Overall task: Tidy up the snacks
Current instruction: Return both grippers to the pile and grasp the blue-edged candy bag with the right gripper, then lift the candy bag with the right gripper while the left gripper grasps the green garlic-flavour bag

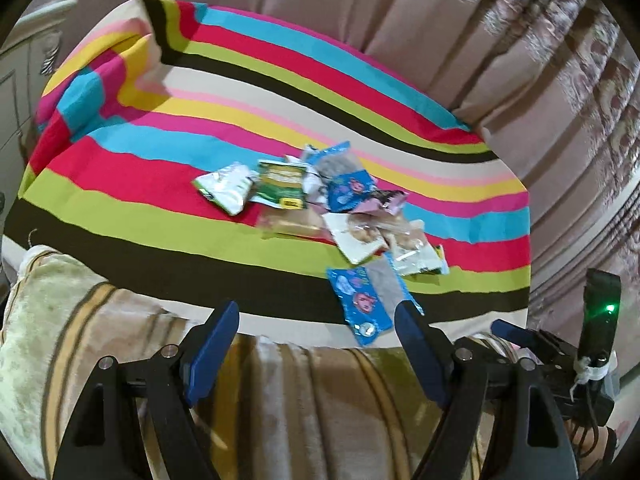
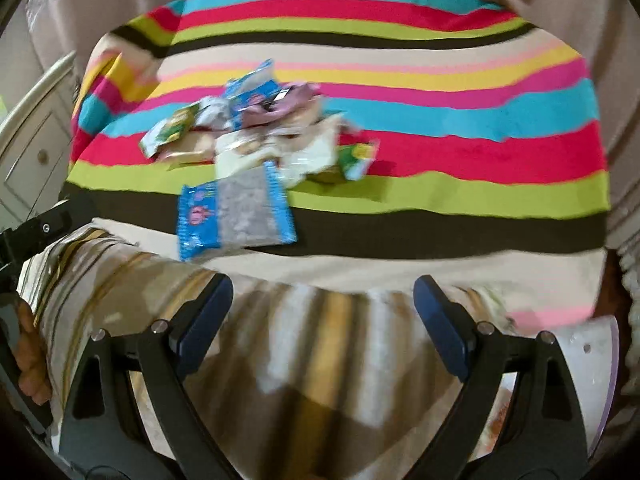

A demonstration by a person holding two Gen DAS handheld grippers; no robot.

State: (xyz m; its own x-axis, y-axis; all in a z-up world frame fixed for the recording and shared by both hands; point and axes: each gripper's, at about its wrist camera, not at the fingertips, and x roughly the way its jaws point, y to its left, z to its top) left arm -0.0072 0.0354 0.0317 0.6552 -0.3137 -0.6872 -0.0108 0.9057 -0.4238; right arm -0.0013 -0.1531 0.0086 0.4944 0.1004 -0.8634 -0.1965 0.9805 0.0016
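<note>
Striped cloth [image 1: 160, 184], snack pile [image 1: 320, 200] well beyond both grippers' spread fingers [image 1: 216, 344].

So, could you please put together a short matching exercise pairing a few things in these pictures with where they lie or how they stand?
Things
1. blue snack packet
2. white packet
3. left gripper
4. green packet

Place or state
A. left end of the pile, on the red stripe
B. open, holding nothing
C. apart from the pile, nearest the grippers
D. in the pile, just right of the white one

Pairs: 1-C, 2-A, 3-B, 4-D
</note>
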